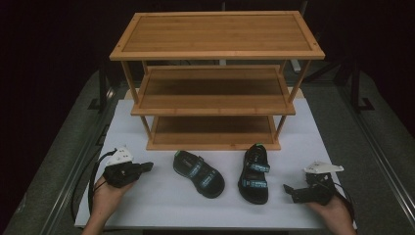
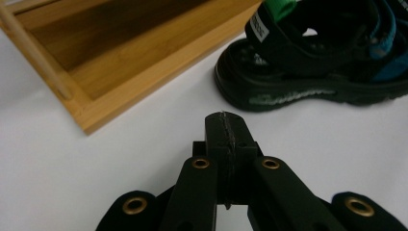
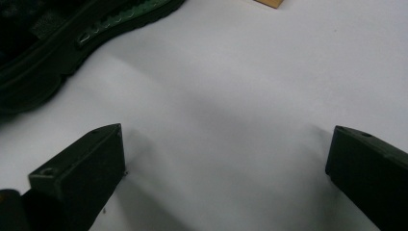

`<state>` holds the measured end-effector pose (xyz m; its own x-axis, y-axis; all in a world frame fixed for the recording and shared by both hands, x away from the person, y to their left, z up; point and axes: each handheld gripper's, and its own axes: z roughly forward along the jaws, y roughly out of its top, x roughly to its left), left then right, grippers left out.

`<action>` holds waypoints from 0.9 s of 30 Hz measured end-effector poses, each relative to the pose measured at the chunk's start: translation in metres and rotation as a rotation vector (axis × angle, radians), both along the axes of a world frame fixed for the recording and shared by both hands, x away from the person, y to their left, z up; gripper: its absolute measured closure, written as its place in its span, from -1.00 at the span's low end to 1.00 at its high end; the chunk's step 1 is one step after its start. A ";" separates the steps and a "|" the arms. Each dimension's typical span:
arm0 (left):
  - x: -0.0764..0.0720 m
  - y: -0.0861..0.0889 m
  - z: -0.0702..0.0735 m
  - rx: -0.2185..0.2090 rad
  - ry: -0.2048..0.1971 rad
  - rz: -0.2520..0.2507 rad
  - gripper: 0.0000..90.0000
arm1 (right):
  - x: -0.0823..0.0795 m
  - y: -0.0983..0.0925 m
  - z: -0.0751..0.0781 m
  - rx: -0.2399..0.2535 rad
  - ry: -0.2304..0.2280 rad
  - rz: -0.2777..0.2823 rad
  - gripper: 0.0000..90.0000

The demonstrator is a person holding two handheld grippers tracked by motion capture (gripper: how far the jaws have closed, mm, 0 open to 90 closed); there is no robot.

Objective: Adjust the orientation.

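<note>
On the white counter [image 1: 161, 196]: two black sandals before a wooden rack [image 1: 215, 83].
Left sandal [image 1: 198, 173] lies just right of your left tongs [image 1: 147, 167], jaws closed on nothing; its white heel label is too blurred to read. Right sandal [image 1: 254, 173] lies left of your right tongs [image 1: 288, 190], jaws wide open, empty.

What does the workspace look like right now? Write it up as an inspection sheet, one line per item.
Surface: white table top, bare between the things on it.
Job's things: two black sandals with teal straps, left sandal angled, right sandal pointing at the wooden three-tier rack; all shelves bare.
Clutter: nothing seen.
Grippers: left gripper shut on nothing, short of the left sandal; right gripper open over bare table.
Cables: black cable trailing from the left gripper.
Surroundings: dark; grey floor, metal rails.
</note>
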<state>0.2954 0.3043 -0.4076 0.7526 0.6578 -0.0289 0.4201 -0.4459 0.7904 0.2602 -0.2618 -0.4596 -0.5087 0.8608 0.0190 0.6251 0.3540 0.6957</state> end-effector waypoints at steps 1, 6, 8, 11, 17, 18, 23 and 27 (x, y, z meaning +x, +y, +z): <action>0.000 0.000 0.000 0.000 0.000 0.000 1.00 | 0.000 0.000 0.000 0.000 0.000 0.000 -1.00; 0.016 -0.010 0.002 -0.015 0.001 -0.037 1.00 | 0.000 0.000 0.000 0.001 0.002 -0.002 -1.00; 0.018 -0.011 0.001 -0.018 -0.002 -0.044 1.00 | 0.000 0.000 0.000 0.001 0.002 -0.002 -1.00; 0.027 -0.017 -0.001 -0.011 0.001 -0.063 1.00 | 0.000 0.000 0.000 0.001 0.002 -0.001 -1.00; 0.049 -0.039 -0.003 0.007 -0.010 -0.105 1.00 | 0.000 0.000 0.000 0.001 0.001 -0.001 -1.00; 0.051 -0.041 -0.003 0.007 -0.011 -0.108 1.00 | 0.000 0.000 0.000 0.002 0.001 -0.002 -1.00; 0.069 -0.055 -0.004 -0.006 -0.014 -0.127 1.00 | 0.000 0.000 0.000 0.002 0.001 -0.002 -1.00; 0.078 -0.064 -0.006 -0.011 -0.007 -0.138 1.00 | 0.000 0.000 0.000 0.002 0.001 -0.002 -1.00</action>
